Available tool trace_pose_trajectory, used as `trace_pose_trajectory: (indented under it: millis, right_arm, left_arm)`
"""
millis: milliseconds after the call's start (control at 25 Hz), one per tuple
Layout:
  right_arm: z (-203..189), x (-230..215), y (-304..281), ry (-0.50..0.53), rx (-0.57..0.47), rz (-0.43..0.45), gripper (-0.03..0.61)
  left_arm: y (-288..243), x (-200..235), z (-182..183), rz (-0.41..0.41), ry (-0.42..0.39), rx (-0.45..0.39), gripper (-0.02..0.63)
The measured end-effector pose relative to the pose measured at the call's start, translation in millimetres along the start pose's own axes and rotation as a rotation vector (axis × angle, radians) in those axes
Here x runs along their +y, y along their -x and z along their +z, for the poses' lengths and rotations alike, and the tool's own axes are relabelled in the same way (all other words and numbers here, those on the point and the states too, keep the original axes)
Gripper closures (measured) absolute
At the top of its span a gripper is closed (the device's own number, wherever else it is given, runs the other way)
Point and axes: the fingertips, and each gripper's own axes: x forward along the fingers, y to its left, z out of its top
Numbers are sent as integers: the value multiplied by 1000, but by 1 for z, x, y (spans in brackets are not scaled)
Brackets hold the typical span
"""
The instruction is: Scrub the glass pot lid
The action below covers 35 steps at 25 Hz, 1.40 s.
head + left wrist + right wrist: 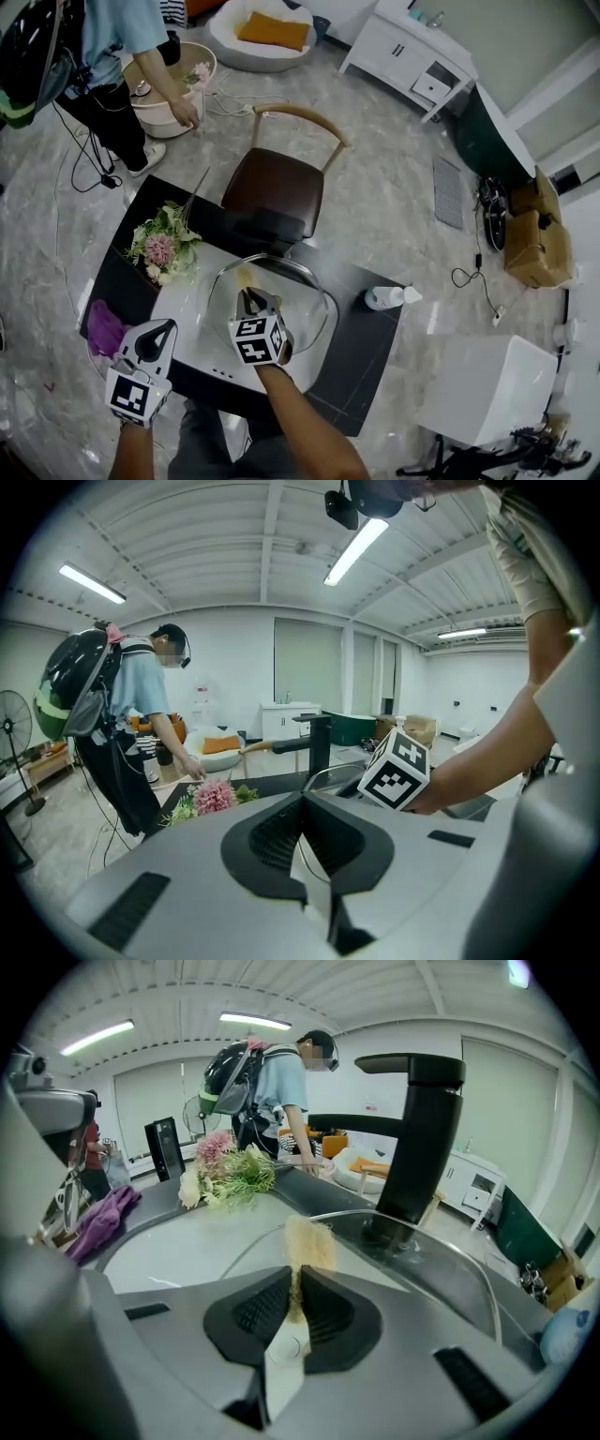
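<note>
The big glass pot lid (298, 302) lies over the white sink (183, 309) of the black counter. My right gripper (249, 300) hangs above the lid's left part, shut on a yellowish scrub pad (246, 277). In the right gripper view the scrub pad (307, 1241) sticks out past the gripper (296, 1277) and rests against the lid's glass (422, 1265). My left gripper (157, 332) stays left of the lid, apart from it. In its own view the left gripper (302, 803) is shut with nothing held, and the lid's rim (330, 772) shows beyond.
A black faucet (417, 1138) rises behind the lid. A flower bunch (165, 246) and a purple cloth (104, 328) lie at the counter's left, a white bottle (386, 298) at its right. A brown chair (277, 191) stands behind the counter, and a person (112, 56) bends farther back.
</note>
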Motion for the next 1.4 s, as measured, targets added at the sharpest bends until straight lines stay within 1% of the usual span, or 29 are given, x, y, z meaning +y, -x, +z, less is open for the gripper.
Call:
trace_pose_trajectory:
  millis: [120, 240, 400, 480, 560, 640, 680, 800, 880, 1000, 1080, 1120, 1240, 1400]
  right_arm:
    - [-4, -17, 9, -17, -15, -20, 540]
    - [-14, -43, 22, -50, -24, -65, 540]
    - [-49, -104, 53, -173, 5, -183, 540]
    - [-64, -135, 77, -223, -4, -254, 540]
    - [-74, -159, 98, -252, -19, -314, 540]
    - [-82, -171, 110, -265, -23, -342, 540]
    - [-85, -172, 112, -269, -22, -345, 540]
    - [-89, -170, 113, -268, -23, -343, 540]
    - [-88, -169, 114, -270, -23, -345, 540]
    - [-86, -165, 112, -265, -19, -348, 540]
    - [-83, -159, 108, -258, -17, -344, 540]
    - [-79, -154, 105, -253, -16, -336, 540]
    - [-66, -129, 87, -214, -8, -297, 541]
    - [-53, -75, 44, -140, 32, -205, 541]
  left_arm:
    - [-8, -6, 9, -3, -23, -22, 598]
    - [-15, -19, 8, -31, -17, -6, 598]
    - [-25, -36, 13, -56, -26, 7, 600]
    - [-30, -40, 13, -56, -43, 5, 600]
    - [-33, -48, 9, -84, -47, 0, 598]
    - [-36, -56, 8, -103, -31, 18, 598]
    - [-37, -59, 8, -109, -28, 20, 598]
    - [-39, -59, 9, -106, -55, -14, 600]
    - [-38, -58, 10, -109, -57, -26, 598]
    - [-33, -56, 8, -107, -41, -3, 600]
    - [-31, -51, 10, -100, -47, -18, 600]
    - [-29, -48, 9, -96, -47, -27, 600]
    - [-20, -37, 4, -67, -21, -19, 600]
    - [-6, -22, -5, -49, -2, -16, 600]
